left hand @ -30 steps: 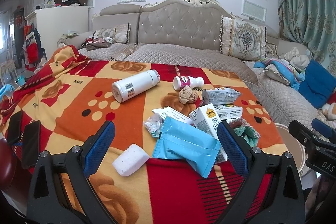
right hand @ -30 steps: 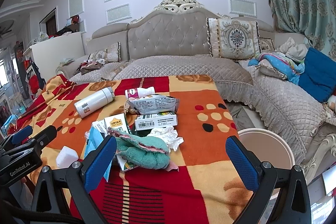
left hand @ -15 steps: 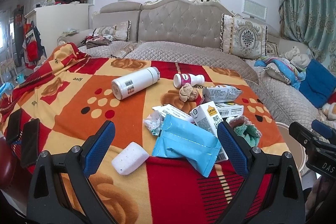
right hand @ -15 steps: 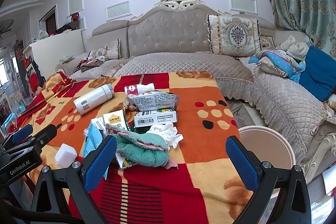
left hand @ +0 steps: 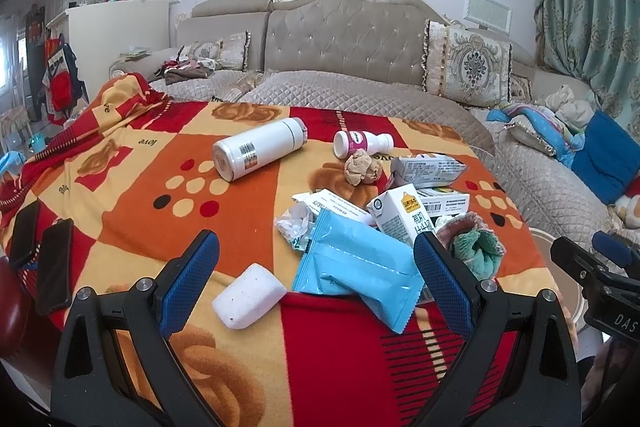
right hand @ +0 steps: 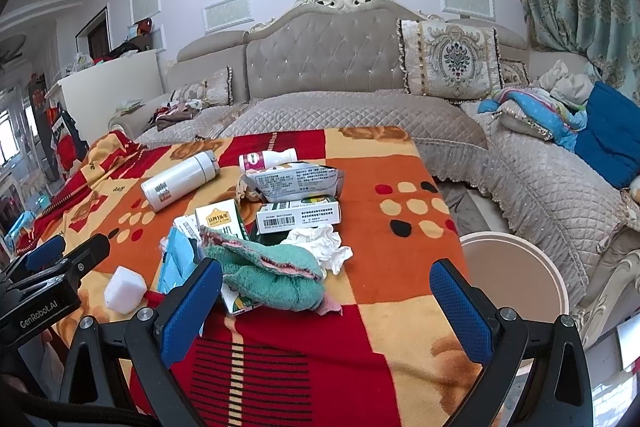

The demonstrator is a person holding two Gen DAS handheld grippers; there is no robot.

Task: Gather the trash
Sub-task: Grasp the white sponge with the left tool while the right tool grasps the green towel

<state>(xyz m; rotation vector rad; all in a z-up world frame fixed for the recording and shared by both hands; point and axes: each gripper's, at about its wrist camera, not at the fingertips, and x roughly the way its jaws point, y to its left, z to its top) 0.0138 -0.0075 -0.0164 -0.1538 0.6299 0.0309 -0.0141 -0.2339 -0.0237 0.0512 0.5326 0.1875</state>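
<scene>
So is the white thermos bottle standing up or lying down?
Lying down. The white thermos bottle rests on its side on the blanket, base toward the camera.

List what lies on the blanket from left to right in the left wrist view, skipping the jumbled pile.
Two dark phones → white sponge block → white thermos → pink-labelled bottle → green towel.

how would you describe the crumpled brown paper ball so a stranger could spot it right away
On the red-and-orange blanket, look at the far end of the trash pile. The brown paper ball sits just in front of the small pink-labelled bottle. It is the only brown, wrinkled lump; the other crumpled wads are white.
</scene>
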